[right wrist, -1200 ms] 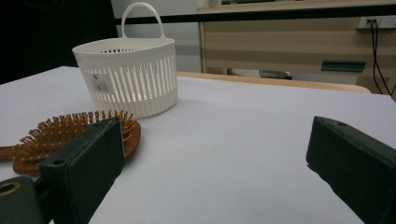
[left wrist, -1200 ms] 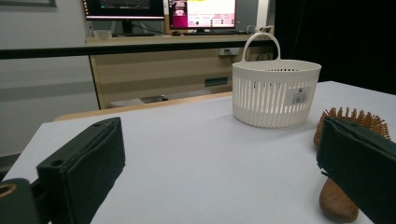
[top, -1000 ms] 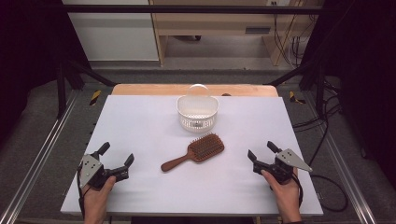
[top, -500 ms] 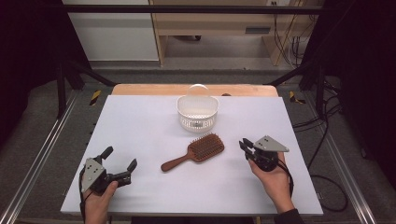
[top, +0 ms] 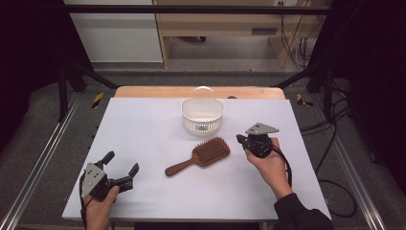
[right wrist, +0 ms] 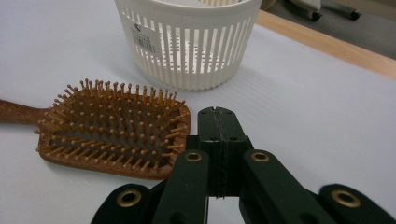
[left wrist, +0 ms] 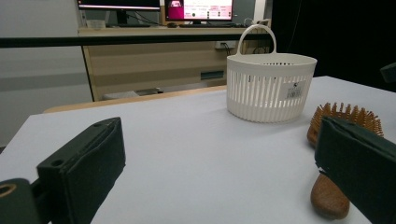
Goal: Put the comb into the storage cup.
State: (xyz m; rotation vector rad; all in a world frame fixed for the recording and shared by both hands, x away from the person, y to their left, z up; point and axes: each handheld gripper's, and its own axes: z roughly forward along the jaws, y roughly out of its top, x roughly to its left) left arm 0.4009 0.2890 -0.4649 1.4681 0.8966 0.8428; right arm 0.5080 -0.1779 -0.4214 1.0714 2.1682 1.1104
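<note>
A wooden hairbrush (top: 201,155) lies bristles up in the middle of the white table, its handle pointing toward the front left. Behind it stands a white slatted basket (top: 203,115) with a handle. My right gripper (top: 240,139) is shut, empty, and sits just right of the brush head; the right gripper view has the brush (right wrist: 112,128) close ahead and the basket (right wrist: 189,39) beyond. My left gripper (top: 121,164) rests open near the front left edge. Its view takes in the basket (left wrist: 270,86) and the brush (left wrist: 338,130) behind the right jaw.
The table's wooden back edge (top: 158,91) runs behind the basket. Black frame rails (top: 43,158) flank the table, and cables (top: 335,143) lie on the floor at the right. A desk with monitors (left wrist: 201,9) stands far back.
My right gripper has moved forward and leftward to the brush head and has closed from open to shut. The left gripper has drifted slightly right and stays open.
</note>
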